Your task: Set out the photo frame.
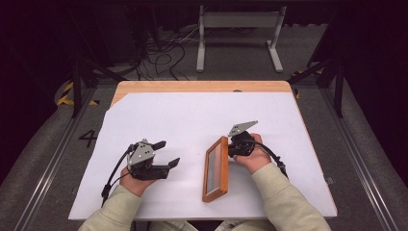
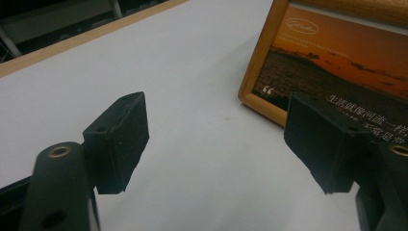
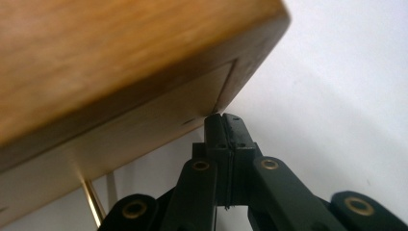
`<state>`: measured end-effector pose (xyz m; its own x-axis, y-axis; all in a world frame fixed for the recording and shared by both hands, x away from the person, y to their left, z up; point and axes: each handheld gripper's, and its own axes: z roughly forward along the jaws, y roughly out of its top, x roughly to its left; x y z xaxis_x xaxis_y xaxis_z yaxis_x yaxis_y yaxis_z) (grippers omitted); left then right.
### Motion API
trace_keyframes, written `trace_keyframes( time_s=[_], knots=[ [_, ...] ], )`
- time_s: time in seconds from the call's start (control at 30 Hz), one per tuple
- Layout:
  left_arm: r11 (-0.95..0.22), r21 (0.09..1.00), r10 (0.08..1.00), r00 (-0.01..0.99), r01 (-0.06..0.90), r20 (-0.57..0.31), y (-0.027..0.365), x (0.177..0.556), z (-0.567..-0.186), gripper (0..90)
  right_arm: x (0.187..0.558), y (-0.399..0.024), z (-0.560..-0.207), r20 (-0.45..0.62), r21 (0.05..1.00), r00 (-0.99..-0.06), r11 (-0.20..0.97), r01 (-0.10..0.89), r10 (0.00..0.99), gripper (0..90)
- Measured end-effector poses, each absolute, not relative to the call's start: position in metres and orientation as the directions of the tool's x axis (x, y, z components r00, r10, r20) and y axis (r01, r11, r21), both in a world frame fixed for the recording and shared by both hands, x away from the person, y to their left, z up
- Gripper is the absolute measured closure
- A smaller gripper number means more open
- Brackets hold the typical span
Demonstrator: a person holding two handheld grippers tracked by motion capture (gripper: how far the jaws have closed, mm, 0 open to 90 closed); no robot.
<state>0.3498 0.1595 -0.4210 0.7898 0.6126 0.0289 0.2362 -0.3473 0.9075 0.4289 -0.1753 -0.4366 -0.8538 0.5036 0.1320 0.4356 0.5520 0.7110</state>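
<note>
A wooden picture frame (image 1: pixel 215 168) stands tilted on one long edge near the table's front, its sunset picture (image 2: pixel 337 62) facing my left gripper. My right gripper (image 1: pixel 230 146) is behind it. In the right gripper view its jaws (image 3: pixel 224 126) are shut together, with their tips touching the frame's pale back panel (image 3: pixel 120 144) near a corner. I see nothing between them. My left gripper (image 1: pixel 168 153) rests to the left of the frame, apart from it. Its jaws (image 2: pixel 221 144) are wide open and hold nothing.
A white sheet (image 1: pixel 192 115) covers most of the wooden table (image 1: pixel 202 86). A thin brass rod (image 3: pixel 91 202) shows under the frame's back. Beyond the table are a dark floor, cables (image 1: pixel 163 53) and a grey metal stand (image 1: pixel 238 21).
</note>
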Motion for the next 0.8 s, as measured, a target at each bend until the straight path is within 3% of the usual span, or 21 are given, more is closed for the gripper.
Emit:
trace_keyframes(
  time_s=[0.37, 0.53, 0.67, 0.8],
  knots=[
    [-0.345, 0.909, 0.61, 0.792, 0.234, 0.028, 0.16, 0.35, -0.421, 24.1, 0.436, -0.161, -0.438, 0.132, 0.715, -0.865, 0.558, 0.422, 0.485, 90.0],
    [-0.346, 0.909, 0.61, 0.792, 0.235, 0.028, 0.159, 0.351, -0.421, 24.1, 0.434, -0.171, -0.43, 0.082, 0.695, -0.831, 0.566, 0.443, 0.55, 89.7],
    [-0.355, 0.905, 0.606, 0.795, 0.233, 0.033, 0.157, 0.351, -0.422, 24.1, 0.428, -0.179, -0.421, 0.039, 0.687, -0.807, 0.57, 0.45, 0.59, 84.5],
    [-0.356, 0.904, 0.607, 0.794, 0.236, 0.032, 0.157, 0.351, -0.423, 24.1, 0.418, -0.193, -0.407, 0.07, 0.686, -0.787, 0.544, 0.484, 0.613, 76.9]
  ],
)
